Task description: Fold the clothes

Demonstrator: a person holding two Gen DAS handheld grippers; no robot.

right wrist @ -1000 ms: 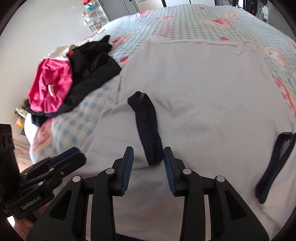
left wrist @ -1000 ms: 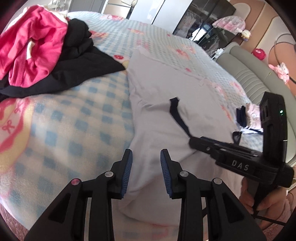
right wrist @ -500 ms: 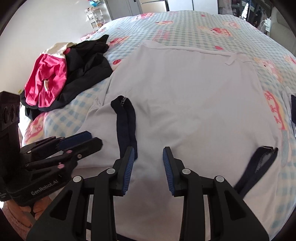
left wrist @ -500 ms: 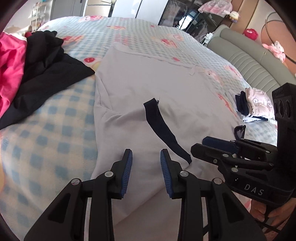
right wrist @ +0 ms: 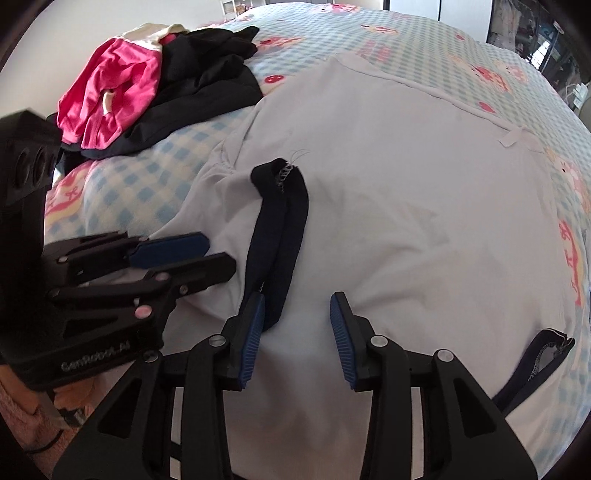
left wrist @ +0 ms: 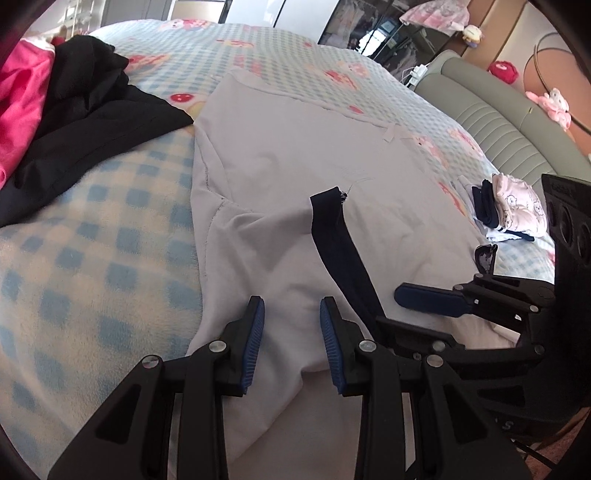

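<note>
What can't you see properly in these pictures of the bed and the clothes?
- Near edge of the white garment: both views, covered by the left gripper and right gripper.
- Pink garment: left wrist view, cut off by the frame edge.
- Second navy strap: right wrist view, its lower end is hidden behind the gripper.
- Folded pile: left wrist view, too small to identify.

Pale lilac garment (left wrist: 295, 155) (navy-trimmed, perhaps a shirt) spread flat on bed.

Blue-checked bedspread (left wrist: 110, 258) (cartoon prints), grey padded headboard (left wrist: 498, 125), pink plush toy (left wrist: 554, 103), dark wardrobe (left wrist: 369, 33)
</note>
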